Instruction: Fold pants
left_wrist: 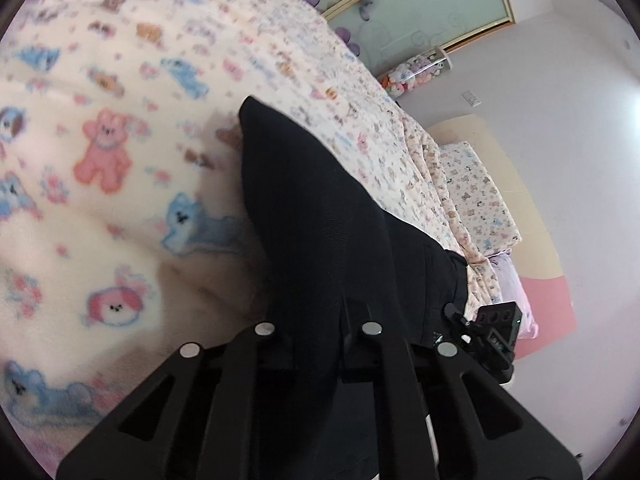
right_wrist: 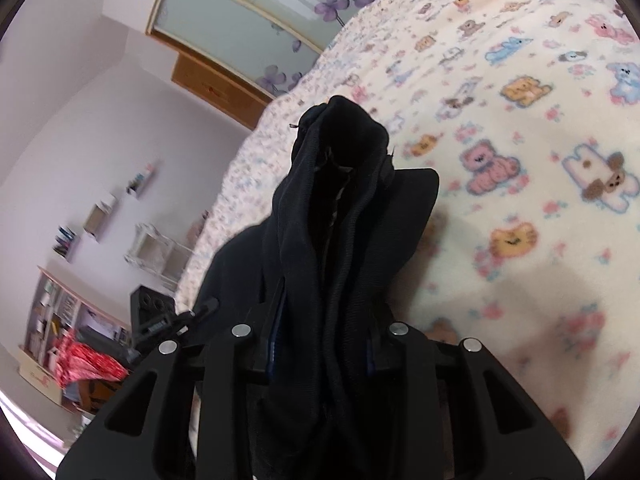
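Note:
The black pants [left_wrist: 304, 200] lie on a cream bedspread printed with cartoon animals [left_wrist: 120, 140]. In the left wrist view a flat leg of the pants runs away from me, and my left gripper [left_wrist: 320, 320] is shut on its near end. In the right wrist view my right gripper [right_wrist: 324, 320] is shut on a thick bunched fold of the pants [right_wrist: 344, 208], which rises in a hump in front of it. Both fingertips are hidden under the fabric. The two grippers sit close side by side at the same end of the garment.
The bedspread [right_wrist: 520, 160] fills most of both views. A pillow [left_wrist: 476, 196] lies at the bed's far end with a pile of plush toys [left_wrist: 416, 72] beyond it. Glass doors with purple flowers [right_wrist: 248, 28], shelves [right_wrist: 64, 312] and a red cloth [right_wrist: 84, 360] stand beside the bed.

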